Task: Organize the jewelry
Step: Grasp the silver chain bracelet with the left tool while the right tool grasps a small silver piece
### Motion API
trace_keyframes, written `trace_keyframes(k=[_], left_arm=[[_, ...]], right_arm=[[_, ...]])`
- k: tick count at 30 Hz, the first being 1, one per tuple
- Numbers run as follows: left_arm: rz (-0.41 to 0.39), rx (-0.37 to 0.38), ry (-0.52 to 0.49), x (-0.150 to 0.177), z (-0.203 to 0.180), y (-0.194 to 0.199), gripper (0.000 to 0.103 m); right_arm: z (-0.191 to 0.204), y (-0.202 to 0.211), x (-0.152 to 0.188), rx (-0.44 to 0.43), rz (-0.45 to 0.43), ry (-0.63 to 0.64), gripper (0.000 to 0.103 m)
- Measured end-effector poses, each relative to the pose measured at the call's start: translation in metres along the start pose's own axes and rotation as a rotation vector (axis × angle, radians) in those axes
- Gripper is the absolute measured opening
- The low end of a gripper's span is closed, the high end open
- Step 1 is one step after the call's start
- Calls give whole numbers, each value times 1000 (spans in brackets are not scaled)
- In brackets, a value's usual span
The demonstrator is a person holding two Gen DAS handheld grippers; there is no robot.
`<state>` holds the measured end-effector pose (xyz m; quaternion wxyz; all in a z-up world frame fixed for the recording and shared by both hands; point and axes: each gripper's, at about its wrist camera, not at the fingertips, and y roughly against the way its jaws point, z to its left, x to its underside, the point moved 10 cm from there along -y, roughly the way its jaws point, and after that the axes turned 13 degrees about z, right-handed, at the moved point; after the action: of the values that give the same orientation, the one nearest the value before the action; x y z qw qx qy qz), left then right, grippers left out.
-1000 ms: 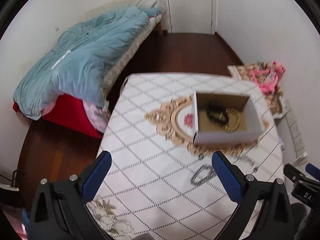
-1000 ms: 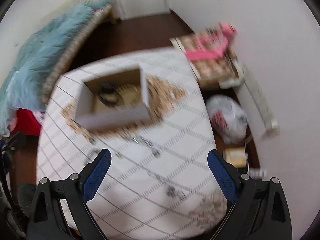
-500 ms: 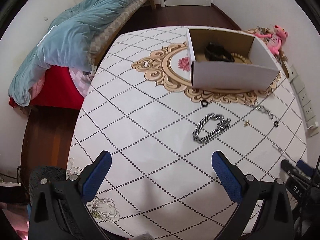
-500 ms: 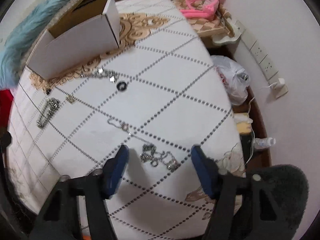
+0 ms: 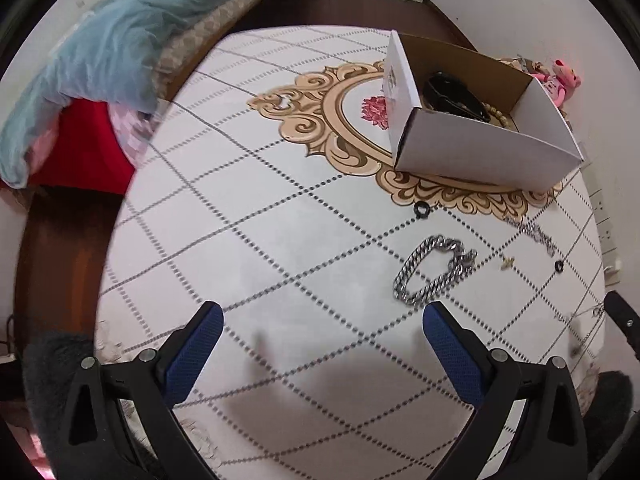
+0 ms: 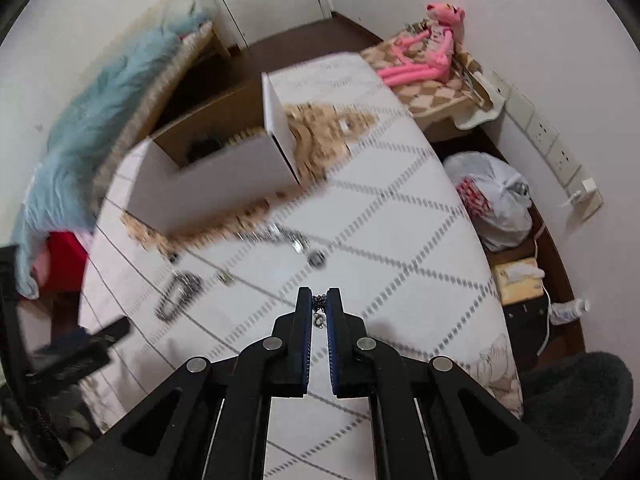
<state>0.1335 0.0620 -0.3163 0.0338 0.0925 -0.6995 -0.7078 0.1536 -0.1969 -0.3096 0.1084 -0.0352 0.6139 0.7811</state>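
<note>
- Left wrist view: left gripper (image 5: 322, 326) spread wide, holding nothing, above the table (image 5: 248, 264). One silver chain bracelet (image 5: 434, 269) lies in front of the box (image 5: 480, 148), long axis running diagonally toward it. Two small black rings: one (image 5: 422, 210) just before the box, one (image 5: 559, 266) well right.
- Right wrist view: right gripper (image 6: 319, 307) nearly closed, pinching one thin dark chain (image 6: 319, 309) that hangs down, short of the box (image 6: 218, 172).
</note>
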Motion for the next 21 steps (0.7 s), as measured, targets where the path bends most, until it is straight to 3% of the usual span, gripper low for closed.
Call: trace_keyframes(k=[8,14,15,16,19,20,21], left_arm=[[19,5,-160,-25,-43,-22,95],[19,-10,-299,-23,-82,-30,94],[19,-9,-315,-21,-87,-31,79],[20,-1,-333,-18,-92,-33,74],[-14,44,-360,-16,-103,-26,41],[-21,47,-366,-15,-105,-24,18],[-20,52,-366,-15,-106,-24,12]], right_arm=[[9,-8,-14,1,26,-4,7],[0,-15,-11,22,52,-26,7],[-3,-17,-10,24,55,-34,7],[-6,-19,-10,28,60,-40,7],[-12,-22,-9,37,70,-53,7],[-13,-23,-8,39,72,-54,7],[-13,-24,-8,38,75,-56,7]])
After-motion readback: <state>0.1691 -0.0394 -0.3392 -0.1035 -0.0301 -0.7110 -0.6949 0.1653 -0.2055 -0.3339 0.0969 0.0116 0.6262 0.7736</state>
